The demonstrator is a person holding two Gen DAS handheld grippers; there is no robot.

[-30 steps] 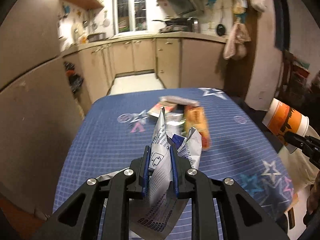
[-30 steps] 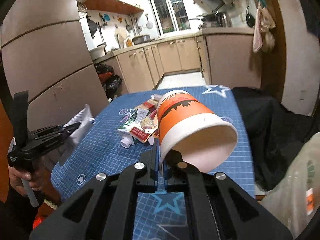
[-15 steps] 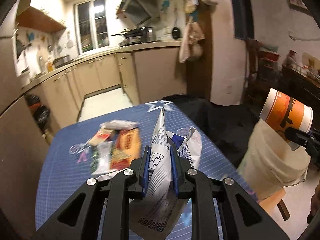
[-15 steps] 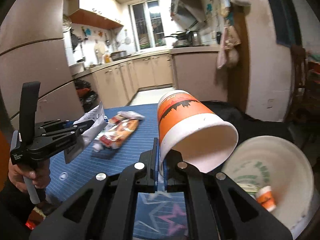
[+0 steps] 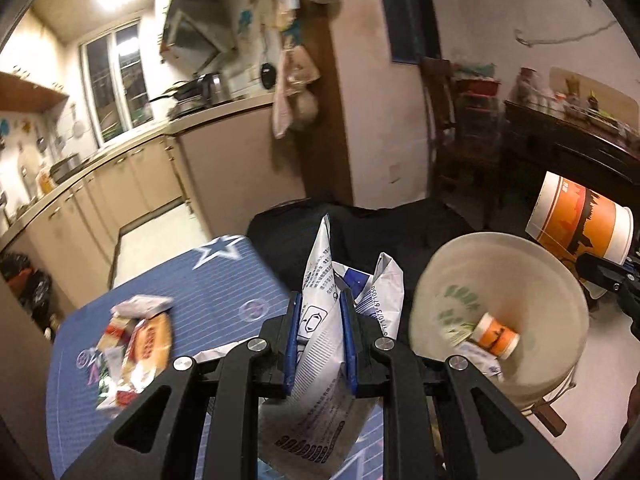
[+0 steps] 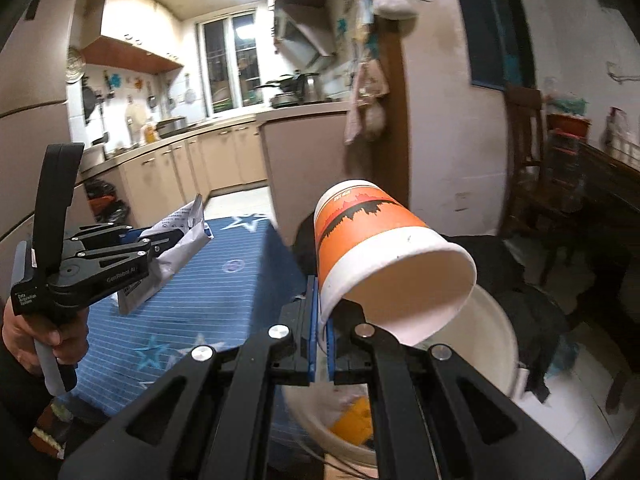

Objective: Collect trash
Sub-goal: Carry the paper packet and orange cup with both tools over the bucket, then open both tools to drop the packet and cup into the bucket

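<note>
The left gripper pinches a crumpled white printed wrapper over the edge of the blue star-patterned counter, beside a white bucket already holding a small orange cup. The right gripper clamps the rim of an orange-and-white paper cup, tilted above that bucket. More wrappers lie on the counter.

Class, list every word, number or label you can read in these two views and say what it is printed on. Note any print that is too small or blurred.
"GenRobot.AI": side of the left gripper, right wrist view.
"Data Acquisition System": small label at that gripper's rear end.
"67" among digits, otherwise uncertain: white wrapper in the left gripper.
Wrapper's other print: too small.
Orange paper cup in the right gripper: characters blurred.
White bucket: green lettering blurred.
</note>
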